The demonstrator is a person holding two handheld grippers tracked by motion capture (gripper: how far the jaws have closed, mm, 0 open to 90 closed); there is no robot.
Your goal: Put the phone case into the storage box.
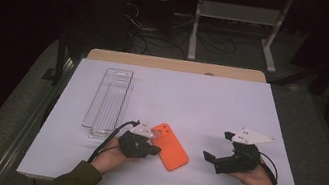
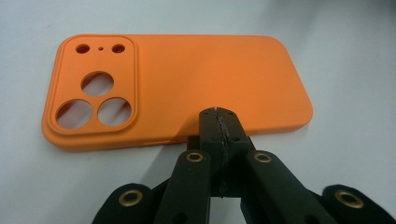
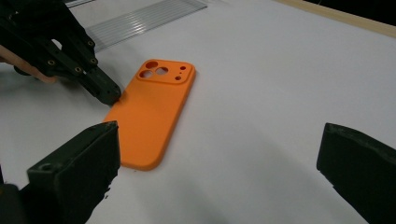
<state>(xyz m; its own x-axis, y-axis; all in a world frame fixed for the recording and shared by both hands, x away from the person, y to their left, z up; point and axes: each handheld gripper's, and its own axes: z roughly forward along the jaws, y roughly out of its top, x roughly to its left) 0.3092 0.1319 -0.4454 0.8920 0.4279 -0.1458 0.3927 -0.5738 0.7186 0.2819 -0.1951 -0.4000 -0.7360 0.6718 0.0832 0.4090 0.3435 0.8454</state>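
An orange plastic phone case with a raised camera block and round lens cut-outs lies flat, outer face up, on the white desk, near its front edge and between the two hands. In the high view its camera end points away from the person and slightly left.

The left gripper sits at the left long edge of the case. In the left gripper view the two black jaws are pressed fully together, pad against pad, with nothing between them. The joined tip rests against the case's long side, roughly at mid-length; the right gripper view shows the same tip touching that edge. The case is not clamped.

The right gripper is held to the right of the case, well apart from it, with its jaws pointing left toward it. In the right gripper view its jaws stand wide apart, one at each lower corner, with nothing between them but bare desk.

A clear ribbed plastic tray, long and narrow, lies on the desk's left half, beyond the left hand.
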